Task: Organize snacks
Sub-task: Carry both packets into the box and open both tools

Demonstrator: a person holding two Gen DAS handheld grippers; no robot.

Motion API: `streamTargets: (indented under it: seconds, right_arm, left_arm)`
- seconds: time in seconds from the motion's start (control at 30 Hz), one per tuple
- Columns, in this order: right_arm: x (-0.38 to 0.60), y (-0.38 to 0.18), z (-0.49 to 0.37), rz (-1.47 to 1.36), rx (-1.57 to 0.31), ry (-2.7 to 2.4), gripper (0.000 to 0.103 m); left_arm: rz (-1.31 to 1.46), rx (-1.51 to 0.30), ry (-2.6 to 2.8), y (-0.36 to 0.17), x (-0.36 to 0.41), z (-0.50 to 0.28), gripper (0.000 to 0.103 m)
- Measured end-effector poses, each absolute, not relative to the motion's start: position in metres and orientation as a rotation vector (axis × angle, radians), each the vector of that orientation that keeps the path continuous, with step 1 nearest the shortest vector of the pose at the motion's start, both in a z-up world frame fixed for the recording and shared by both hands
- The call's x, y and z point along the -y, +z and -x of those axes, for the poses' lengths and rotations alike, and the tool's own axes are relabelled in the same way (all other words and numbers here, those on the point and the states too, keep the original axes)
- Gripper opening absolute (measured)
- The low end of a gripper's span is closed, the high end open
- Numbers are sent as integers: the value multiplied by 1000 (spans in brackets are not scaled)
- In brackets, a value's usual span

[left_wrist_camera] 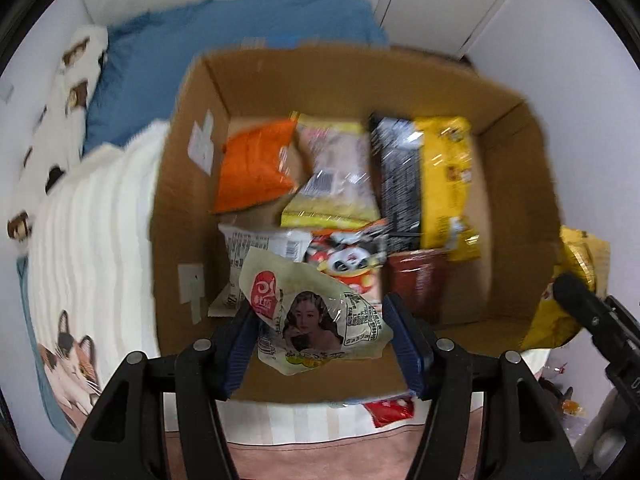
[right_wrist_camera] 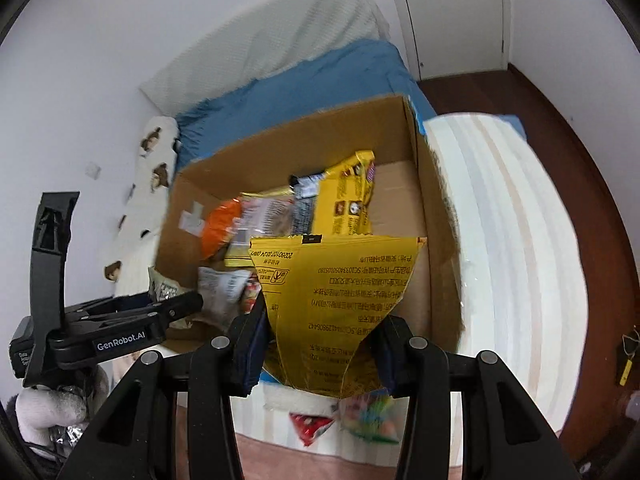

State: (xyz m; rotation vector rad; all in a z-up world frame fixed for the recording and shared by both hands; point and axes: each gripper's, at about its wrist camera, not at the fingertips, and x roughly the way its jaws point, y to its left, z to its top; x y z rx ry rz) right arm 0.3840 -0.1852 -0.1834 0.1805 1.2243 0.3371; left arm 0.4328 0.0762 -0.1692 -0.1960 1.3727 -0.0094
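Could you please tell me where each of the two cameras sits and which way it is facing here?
Left wrist: on the left gripper, facing steeply down into the cardboard box; its fingers clamp a pale snack packet.
Right wrist: on the right gripper, facing down at the box's near edge, fingers clamping a yellow bag.
Shared: the box, orange packet, blue bedding, each other's gripper.

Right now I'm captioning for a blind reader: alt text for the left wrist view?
The left tool grips a pale snack packet over an open cardboard box holding several snack bags, on a bed with a white blanket.
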Motion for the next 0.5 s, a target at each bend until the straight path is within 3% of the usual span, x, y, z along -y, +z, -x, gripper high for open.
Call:
streamTargets:
  seconds: [0.17,0.2,0.27,0.37,0.5]
  right_arm:
    - [178,-229,-396,-123,-1322,308,53]
    - [177,-234,-397,-111,-1336,292,71]
    - [179,-241,-397,-102,-1347,281,92]
    - [176,-243,-396,-67,-1351,271,93]
    - [171,-247,-398,-30,-1358,275,96]
  left_arm:
    - [252,-1491,-21,-214,-82,-433,61]
    - [264,-1506,-23,-220,-82,-433,61]
    - [294,-1526,-23,-229,-85,-432,64]
    - [277,-1545,1,-233,-88,-431,93]
    - [279,-1533,-11,-230,-88,-428,94]
